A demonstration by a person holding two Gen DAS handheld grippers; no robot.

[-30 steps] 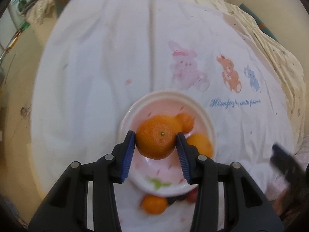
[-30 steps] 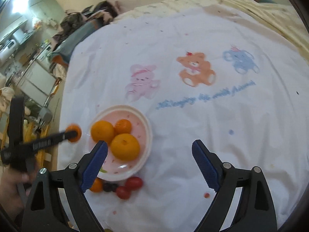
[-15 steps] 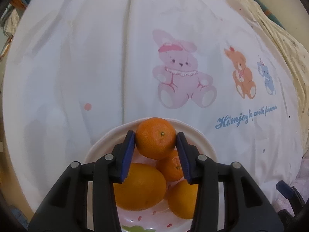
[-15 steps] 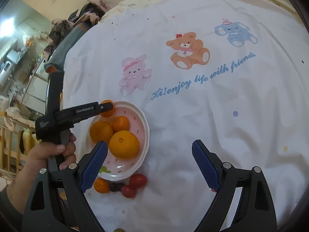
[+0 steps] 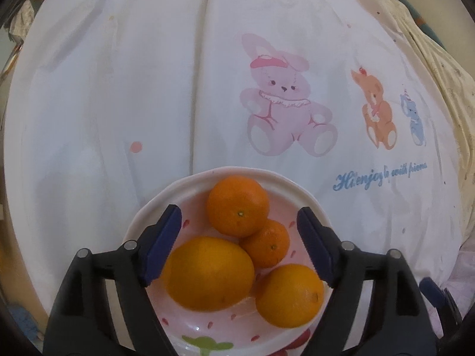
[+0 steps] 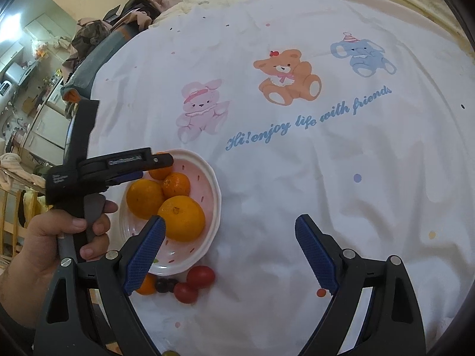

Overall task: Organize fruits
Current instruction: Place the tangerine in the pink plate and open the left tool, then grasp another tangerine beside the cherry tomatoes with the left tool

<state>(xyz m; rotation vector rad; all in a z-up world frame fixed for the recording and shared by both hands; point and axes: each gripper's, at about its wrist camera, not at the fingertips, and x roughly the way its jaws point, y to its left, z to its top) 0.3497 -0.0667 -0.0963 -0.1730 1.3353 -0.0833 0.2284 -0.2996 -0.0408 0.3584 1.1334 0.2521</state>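
Observation:
A pink and white bowl [image 5: 154, 204] [image 6: 212, 178] holds several oranges. A small mandarin [image 5: 237, 206] lies at its far side, free of the jaws. My left gripper [image 5: 239, 237] is open just above the bowl, and it shows from the side in the right wrist view [image 6: 160, 161]. My right gripper [image 6: 228, 252] is open and empty, above the white cloth to the right of the bowl. A small orange [image 6: 147, 284], a dark grape [image 6: 164, 285] and two cherry tomatoes [image 6: 200, 277] lie on the cloth in front of the bowl.
The white cloth with a pink rabbit [image 6: 202, 109], a bear [image 6: 288, 77] and an elephant [image 6: 362, 56] covers the bed. Household clutter and furniture [image 6: 38, 89] stand past the left edge.
My left gripper carried the mandarin to the bowl and opened, leaving it at the far side. The right gripper stayed open and shifted slightly.

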